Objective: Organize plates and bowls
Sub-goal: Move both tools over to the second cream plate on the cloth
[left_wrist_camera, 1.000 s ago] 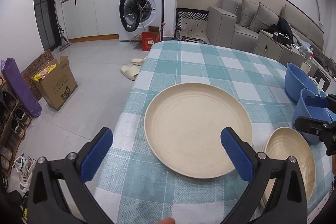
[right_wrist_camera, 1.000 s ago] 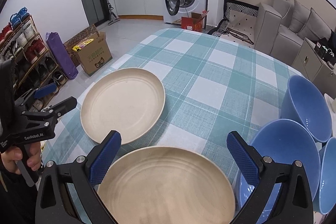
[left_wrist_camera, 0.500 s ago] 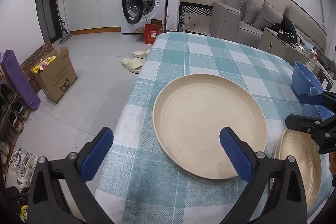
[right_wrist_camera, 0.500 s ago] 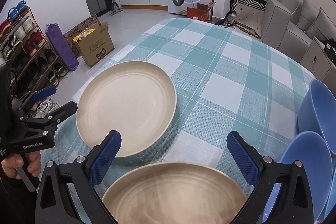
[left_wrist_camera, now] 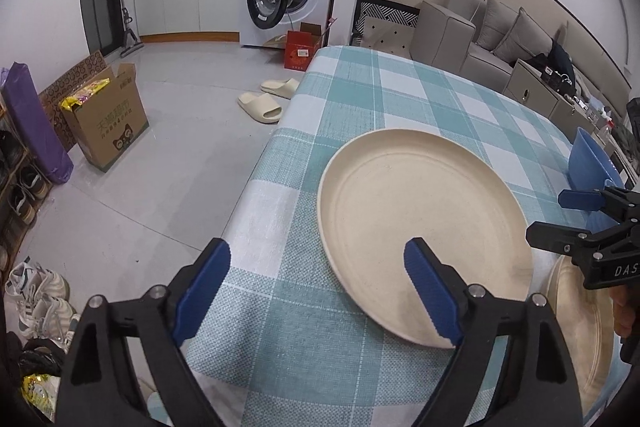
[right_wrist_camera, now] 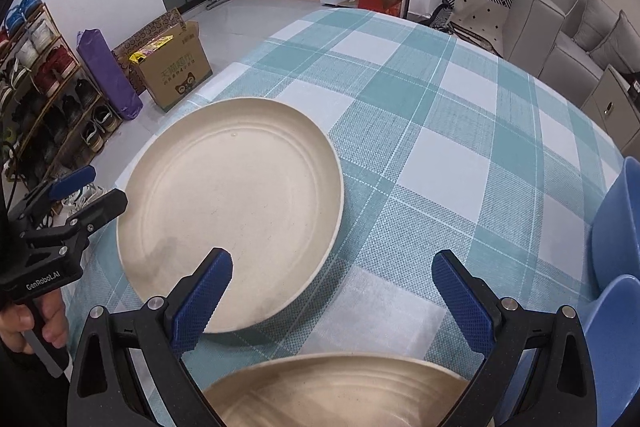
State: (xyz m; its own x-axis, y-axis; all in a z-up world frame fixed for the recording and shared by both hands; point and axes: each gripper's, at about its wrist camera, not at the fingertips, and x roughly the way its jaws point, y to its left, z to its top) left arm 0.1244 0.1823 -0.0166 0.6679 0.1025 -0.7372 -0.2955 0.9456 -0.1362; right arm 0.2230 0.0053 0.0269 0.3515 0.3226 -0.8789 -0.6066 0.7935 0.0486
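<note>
1. The large plate [left_wrist_camera: 424, 227] lies flat near the table's [left_wrist_camera: 400, 95] left edge, just in from the near-left corner. A second plate [right_wrist_camera: 332, 391] sits just beside it along the near edge, and the blue bowls [right_wrist_camera: 616, 251] crowd the near-right corner.

2. The left gripper [left_wrist_camera: 318, 297] is closing, but nothing is between its pads yet. One pad hangs over the large plate's near rim, the other over bare cloth to the left. It holds nothing.

3. The right gripper [right_wrist_camera: 332, 301] stands wide apart and empty above the cloth between the two plates, with the second plate's rim just under it.

4. The step in hand looks like picking up the large plate to stack it with the other.

5. To do it well, bring the left gripper down so that one pad slides under the rim and the other sits on top, then close on the rim itself.

6. The rim is low and the cloth soft, so press the lower pad into the cloth rather than scrape the plate sideways. It is close to the table's left edge and could be pushed off.

7. Keep the right gripper clear of the left one's path, as the two are near each other.

8. Lift level, so the wide plate does not swing in the grip.
</note>
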